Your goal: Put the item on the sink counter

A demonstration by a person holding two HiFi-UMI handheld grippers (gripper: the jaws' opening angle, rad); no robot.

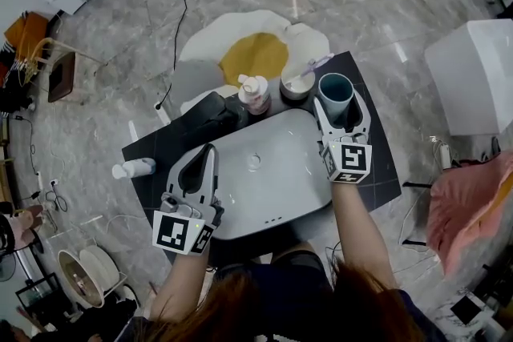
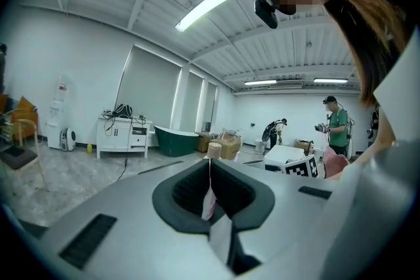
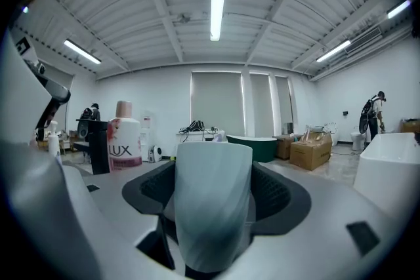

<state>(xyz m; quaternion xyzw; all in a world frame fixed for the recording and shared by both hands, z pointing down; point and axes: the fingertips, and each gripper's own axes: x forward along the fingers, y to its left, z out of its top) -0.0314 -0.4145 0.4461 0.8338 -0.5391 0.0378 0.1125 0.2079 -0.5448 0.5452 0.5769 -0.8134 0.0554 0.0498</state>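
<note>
At the sink's (image 1: pixel 280 160) back right corner: my right gripper (image 1: pixel 341 113), jaws clamped on either side of a pale teal cup (image 1: pixel 335 92), upright, above the dark counter (image 1: pixel 381 162) just beside the basin rim. I cannot tell whether its base touches down.

Over the sink's front left edge: my left gripper (image 1: pixel 210 150), jaws pressed together, nothing between them.

Behind the sink's back rim: one pink-and-white LUX bottle (image 1: pixel 255 92), standing; one small bowl (image 1: pixel 296 86) just right of it.

Left of the sink, on the counter: one white bottle (image 1: pixel 135 168), lying on its side.
</note>
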